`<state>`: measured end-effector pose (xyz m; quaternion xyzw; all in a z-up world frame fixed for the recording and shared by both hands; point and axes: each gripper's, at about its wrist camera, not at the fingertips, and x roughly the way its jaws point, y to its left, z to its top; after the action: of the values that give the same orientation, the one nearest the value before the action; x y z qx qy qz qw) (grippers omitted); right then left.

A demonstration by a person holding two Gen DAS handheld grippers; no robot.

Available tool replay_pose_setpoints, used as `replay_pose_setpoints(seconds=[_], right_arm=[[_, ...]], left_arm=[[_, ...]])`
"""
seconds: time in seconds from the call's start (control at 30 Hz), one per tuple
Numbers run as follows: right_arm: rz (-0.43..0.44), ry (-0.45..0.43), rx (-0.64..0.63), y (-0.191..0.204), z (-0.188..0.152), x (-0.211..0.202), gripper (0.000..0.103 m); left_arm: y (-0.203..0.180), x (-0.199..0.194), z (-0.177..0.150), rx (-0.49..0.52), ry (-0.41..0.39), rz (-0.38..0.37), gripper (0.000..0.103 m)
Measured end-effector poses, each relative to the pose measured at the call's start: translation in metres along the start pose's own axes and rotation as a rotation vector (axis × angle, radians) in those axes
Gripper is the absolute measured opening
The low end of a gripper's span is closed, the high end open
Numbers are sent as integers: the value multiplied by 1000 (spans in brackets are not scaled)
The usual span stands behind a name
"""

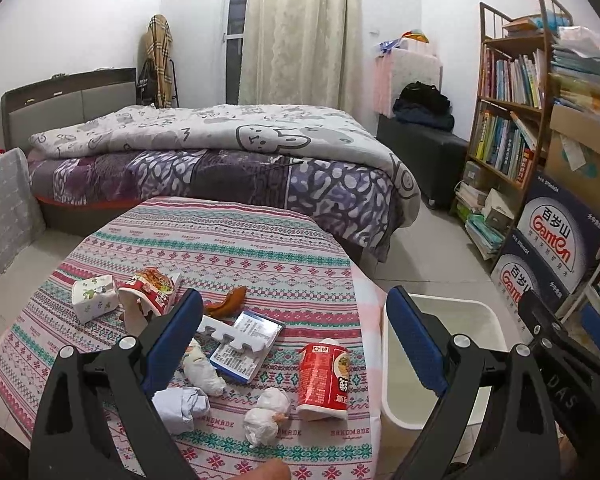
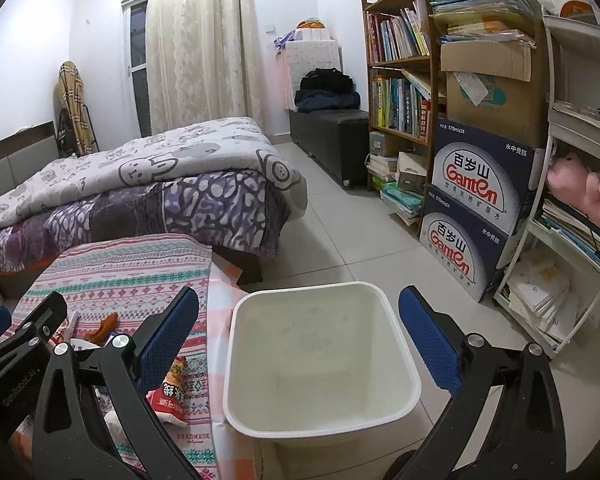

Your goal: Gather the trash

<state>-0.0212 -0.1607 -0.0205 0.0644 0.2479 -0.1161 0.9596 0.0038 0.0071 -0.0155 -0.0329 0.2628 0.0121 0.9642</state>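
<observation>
Left gripper point(image 1: 296, 344) hung over the table point(image 1: 228, 236) with its jaws spread wide and nothing between them; the right gripper point(image 2: 300, 336) was equally wide and bare, poised above the bin point(image 2: 404, 372). Trash lay below and ahead of the left gripper, spread across the near half of the cloth, while the bin stood on the floor just beside the table's right edge. So the left hand was the nearer one for picking, and the right sat closer to the drop.

Nearest the gap between the left fingers was the upright red cup point(image 1: 324, 376), slightly right of centre, its long axis roughly vertical and leaning a little. A second cup point(image 1: 148, 290), torn open, lay on its side farther left.

By my count, in the left view:
- two red noodle cups
- one small white carton point(image 1: 92, 296) at the far left
- three or four crumpled paper wads point(image 1: 266, 412), the exact number hard to fix
- one brown peel-like scrap point(image 1: 230, 302)
- one blue-and-white box point(image 1: 246, 346)
- one white toothed foam strip point(image 1: 232, 334)

No trash showed in the bin, so collecting looked barely begun.
</observation>
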Motion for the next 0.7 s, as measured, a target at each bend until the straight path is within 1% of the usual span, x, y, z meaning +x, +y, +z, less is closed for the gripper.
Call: replay_pose_setpoints(seconds=[0.07,0.2,0.47,0.57,0.7], right_arm=[[-2,-19,-8,2,0,1,96],[-2,-17,-5,3,-1,1,96],[-11,-19,-27,4,-1,1,96],[-2,-14,-9,4,-2,2,96],[-7,-13,-17,4,-1,1,96]], left_arm=[[1,0,0,-4,-10,1,90],[2,0,0,-17,7,-2,90],[3,0,0,-23,7,-7,90],[4,1,0,-37,14,-15,90],[6,2,-2,-2,0,12,90]])
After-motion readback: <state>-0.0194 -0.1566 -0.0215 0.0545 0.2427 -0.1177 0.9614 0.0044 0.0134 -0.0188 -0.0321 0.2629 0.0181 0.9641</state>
